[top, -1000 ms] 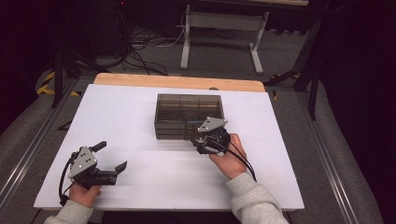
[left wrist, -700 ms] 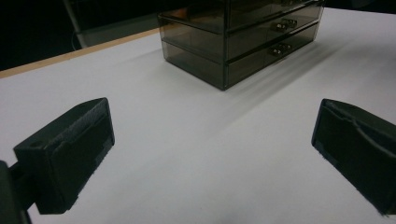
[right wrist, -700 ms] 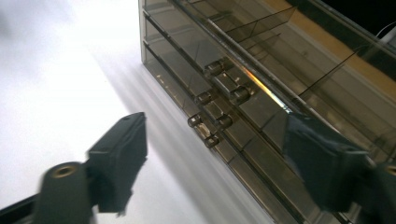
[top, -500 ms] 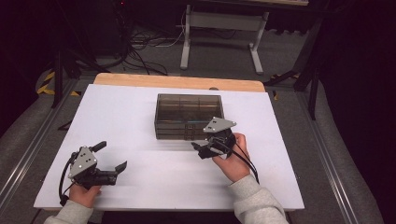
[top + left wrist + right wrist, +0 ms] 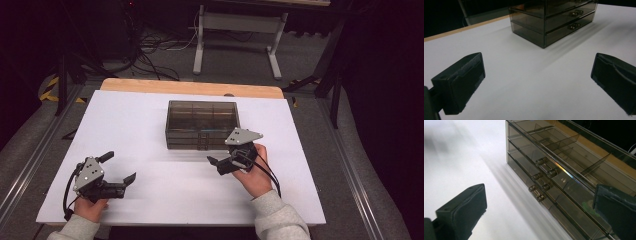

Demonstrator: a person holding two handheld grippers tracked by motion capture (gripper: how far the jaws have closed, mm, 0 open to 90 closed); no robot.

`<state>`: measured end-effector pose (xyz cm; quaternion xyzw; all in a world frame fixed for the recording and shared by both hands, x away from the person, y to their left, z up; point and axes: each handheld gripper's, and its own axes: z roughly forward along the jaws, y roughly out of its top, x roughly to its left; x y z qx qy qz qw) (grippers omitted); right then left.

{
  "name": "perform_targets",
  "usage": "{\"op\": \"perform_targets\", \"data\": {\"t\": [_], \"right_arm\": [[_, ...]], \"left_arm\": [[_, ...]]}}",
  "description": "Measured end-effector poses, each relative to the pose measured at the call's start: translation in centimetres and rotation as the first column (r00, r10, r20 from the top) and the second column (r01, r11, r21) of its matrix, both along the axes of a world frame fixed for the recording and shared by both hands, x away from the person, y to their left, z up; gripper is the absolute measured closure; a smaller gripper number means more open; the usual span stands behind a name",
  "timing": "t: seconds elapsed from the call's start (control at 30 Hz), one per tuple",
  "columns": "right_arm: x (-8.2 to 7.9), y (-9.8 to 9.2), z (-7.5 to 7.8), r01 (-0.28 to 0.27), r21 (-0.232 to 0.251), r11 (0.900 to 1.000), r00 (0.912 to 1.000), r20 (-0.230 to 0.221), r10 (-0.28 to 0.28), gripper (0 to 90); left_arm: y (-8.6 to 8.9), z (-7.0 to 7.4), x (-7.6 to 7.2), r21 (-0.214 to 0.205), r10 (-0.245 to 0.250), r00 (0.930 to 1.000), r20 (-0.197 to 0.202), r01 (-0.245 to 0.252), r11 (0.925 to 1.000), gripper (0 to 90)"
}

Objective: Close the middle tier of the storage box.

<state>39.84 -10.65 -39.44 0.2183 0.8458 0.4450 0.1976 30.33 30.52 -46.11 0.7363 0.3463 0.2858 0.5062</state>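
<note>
1. High view: right gripper has drawn back from the smoked drawer box toward the near table edge, jaws spread, empty.
2. Left gripper unmoved near the left corner, jaws apart.
3. Box sits mid-table, drawers shut; likely repositioning for a handle.

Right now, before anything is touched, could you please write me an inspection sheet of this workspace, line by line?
Surface: white table top with a wooden strip along its far edge; bare where visible.
Job's things: smoky transparent plastic drawer box, three drawers with small knobs, all closed; open divided tray on top. Something green shows faintly through a drawer front.
Clutter: nothing seen.
Grippers: left gripper open, holding nothing, near the table's front left; right gripper open, holding nothing, just in front of the box, not touching it.
Cables: one black cable trails from each gripper; loose cables on the floor beyond.
Surroundings: dark room, white metal stand behind the table.
</note>
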Motion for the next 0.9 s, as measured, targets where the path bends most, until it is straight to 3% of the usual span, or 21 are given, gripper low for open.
{"op": "perform_targets", "data": {"t": [0.17,0.6,0.9], "right_arm": [[-0.2,-1.0,-0.1,0.001,0.037,0.9993,1.0,-0.007,-0.001,0.2],[-1.6,-5.2,-1.4,0.029,0.137,0.9902,0.9988,0.035,-0.034,0.5],[-2.2,-7.1,-3.1,0.043,0.148,0.9881,0.9987,0.023,-0.047,0.5]], "left_arm": [[0.0,0.0,0.0,0.0,0.0,1.0,0.0,0.0,1.0,0.3],[0.0,0.0,0.0,0.001,0.004,1.0,-0.001,-0.004,1.0,0.3],[0.0,0.0,0.0,0.001,0.004,1.0,0.0,-0.004,1.0,0.3]]}}
